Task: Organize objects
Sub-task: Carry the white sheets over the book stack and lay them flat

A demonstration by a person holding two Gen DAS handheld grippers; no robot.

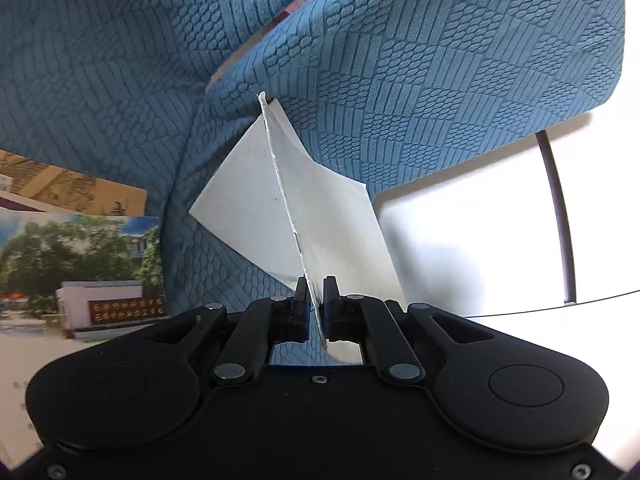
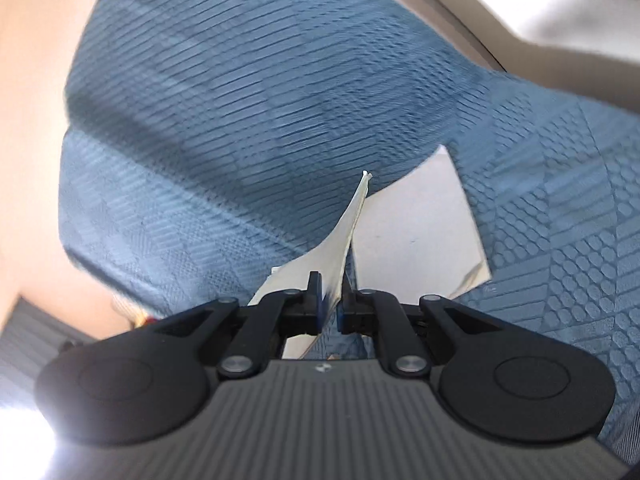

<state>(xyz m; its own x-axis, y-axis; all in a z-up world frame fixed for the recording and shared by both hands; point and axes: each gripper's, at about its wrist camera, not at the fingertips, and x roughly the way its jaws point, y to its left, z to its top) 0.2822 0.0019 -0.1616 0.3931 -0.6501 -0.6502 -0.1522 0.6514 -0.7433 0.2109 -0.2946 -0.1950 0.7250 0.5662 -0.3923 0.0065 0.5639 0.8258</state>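
Card (image 1: 72,308) bears a sign, its writing unreadable.

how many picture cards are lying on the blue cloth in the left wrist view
2, both at the left edge: a campus photo card in front, and a brown illustrated card partly tucked behind it. More may lie out of frame. The white sheet in the left gripper shows no picture.
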